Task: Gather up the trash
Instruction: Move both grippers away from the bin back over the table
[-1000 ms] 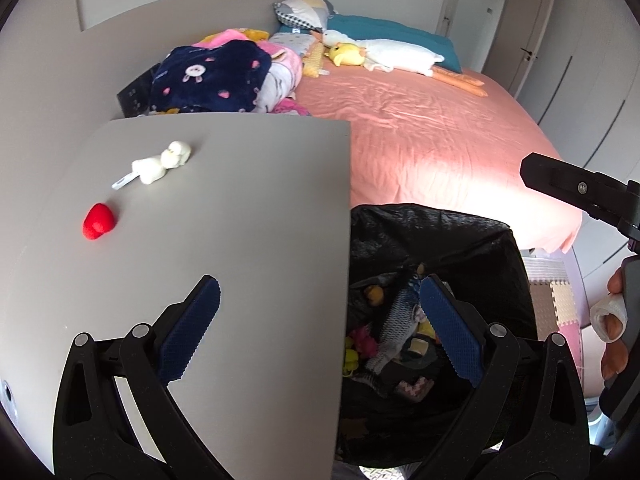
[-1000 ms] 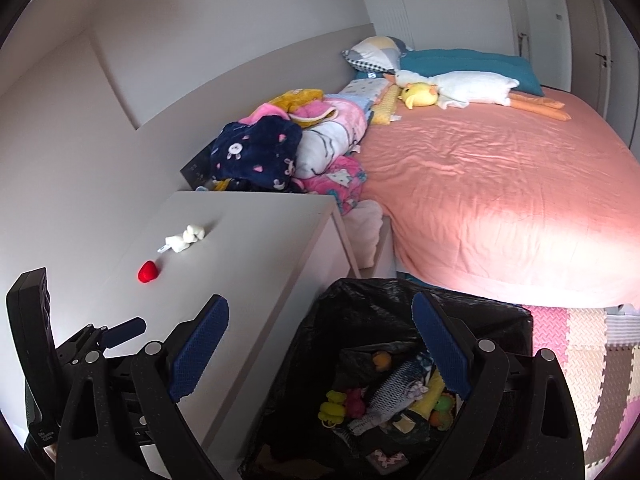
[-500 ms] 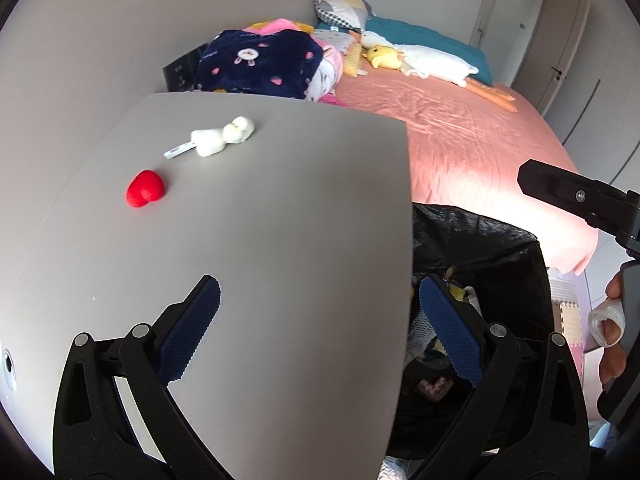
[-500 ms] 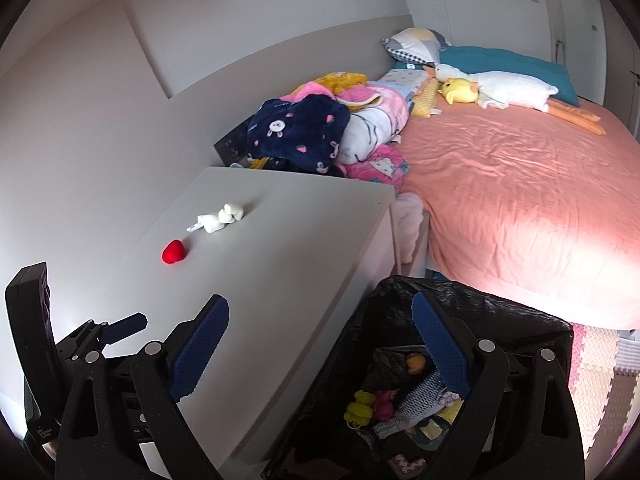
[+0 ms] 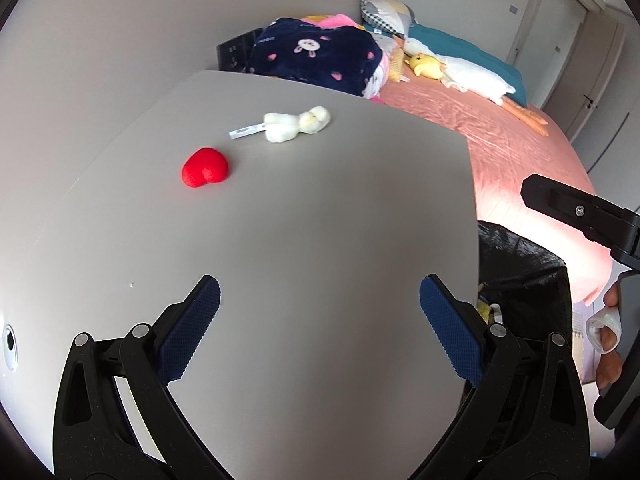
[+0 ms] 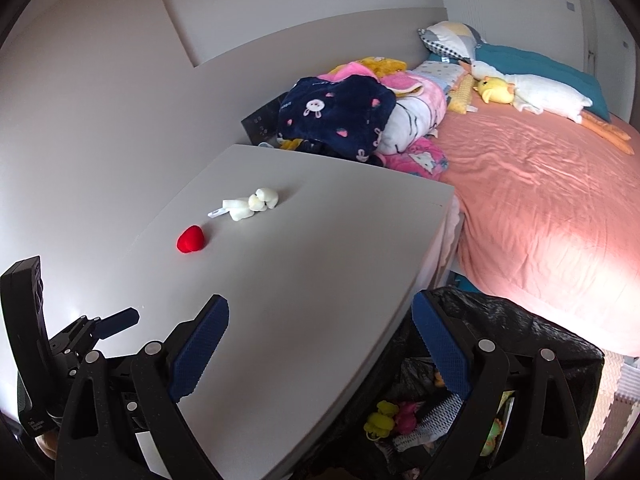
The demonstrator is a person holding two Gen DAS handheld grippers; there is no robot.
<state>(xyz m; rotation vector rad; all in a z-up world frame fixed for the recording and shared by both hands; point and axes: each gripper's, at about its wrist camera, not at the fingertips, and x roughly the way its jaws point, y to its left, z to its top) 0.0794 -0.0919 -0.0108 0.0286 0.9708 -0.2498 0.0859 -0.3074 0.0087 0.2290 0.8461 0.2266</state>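
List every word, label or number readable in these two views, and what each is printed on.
None can be read.
White tag on the small white plush toy: print too small and blurred.
Navy blanket: faint lettering near its top edge, illegible; otherwise only bunny and heart pictures.
Black device at the right wrist view's left edge: tiny print, unreadable.

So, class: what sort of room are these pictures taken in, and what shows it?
Most likely a bedroom: a bed with a pink sheet, pillows at its head, and a grey bedside cabinet.

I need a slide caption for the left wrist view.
Open left hand-held gripper above grey table holding red heart and white plush.
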